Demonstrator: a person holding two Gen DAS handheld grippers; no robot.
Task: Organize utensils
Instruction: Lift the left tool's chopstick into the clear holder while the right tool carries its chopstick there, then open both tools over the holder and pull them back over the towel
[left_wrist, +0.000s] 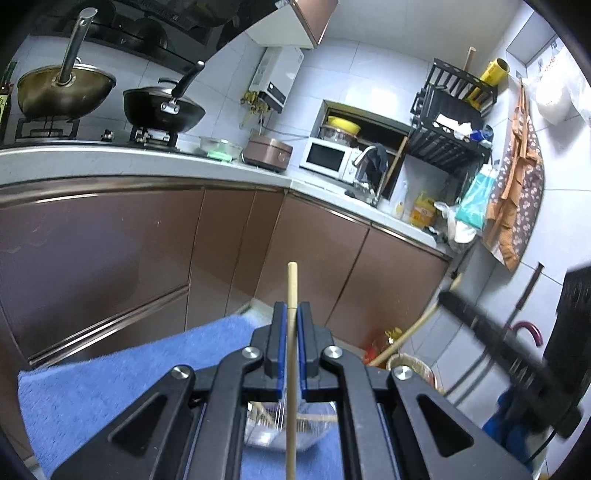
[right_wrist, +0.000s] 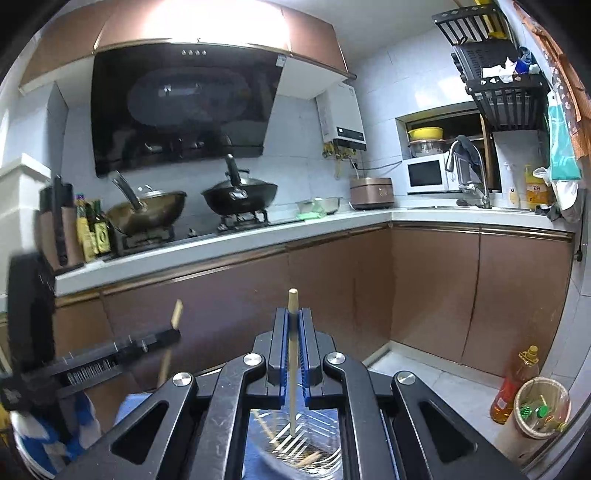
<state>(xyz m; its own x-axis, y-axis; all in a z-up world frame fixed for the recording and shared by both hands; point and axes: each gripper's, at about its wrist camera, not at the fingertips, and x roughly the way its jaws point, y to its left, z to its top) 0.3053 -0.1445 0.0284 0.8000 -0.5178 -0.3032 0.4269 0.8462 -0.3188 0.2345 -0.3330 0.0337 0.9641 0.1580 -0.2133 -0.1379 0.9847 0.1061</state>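
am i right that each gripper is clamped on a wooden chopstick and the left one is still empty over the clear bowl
Not quite: the left gripper is not empty. The left wrist view shows its blue pads shut on a wooden chopstick, as the right gripper holds its own chopstick. Both are above the clear bowl.

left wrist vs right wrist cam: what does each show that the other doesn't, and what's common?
Left wrist only: blue towel spread below the left gripper, a red-handled umbrella by the wall, and the right gripper seen from the side.

Right wrist only: the full black range hood, bottles beside the stove, and the bin seen into from above.

Both: each gripper, including the right gripper, is shut on a wooden chopstick above a clear container of chopsticks; two woks, microwave.
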